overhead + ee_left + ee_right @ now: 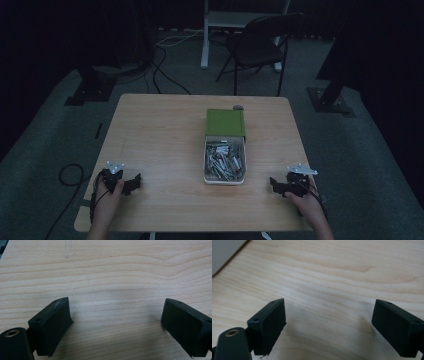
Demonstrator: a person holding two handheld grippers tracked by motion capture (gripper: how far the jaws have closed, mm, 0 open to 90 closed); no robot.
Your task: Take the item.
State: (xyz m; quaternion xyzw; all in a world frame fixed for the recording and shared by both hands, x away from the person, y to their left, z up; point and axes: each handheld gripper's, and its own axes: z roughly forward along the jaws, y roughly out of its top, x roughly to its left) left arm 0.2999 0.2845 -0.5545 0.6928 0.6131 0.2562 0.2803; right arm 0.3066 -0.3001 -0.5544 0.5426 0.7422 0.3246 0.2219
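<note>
Start position: both grippers resting near the front table edge, white tray of small metal parts between and beyond them.

Near left, left gripper (131, 184) set on the bare wooden table (160, 135), jaws spread wide, nothing between them; near right, right gripper (276, 186) likewise parted and empty, pointing inward. Farther in, at centre, white tray (225, 178) heaped with silvery parts (224, 161), well apart from either gripper; touching its far end, green box (225, 122), with a small dark object (238, 107) just behind. Beyond the table, a folding chair (260, 45). Probable next step: reaching into the tray. Best approached from above with jaws kept apart, singling out one piece at the heap's edge, closing gently to avoid dragging neighbours or shifting the tray.
</note>
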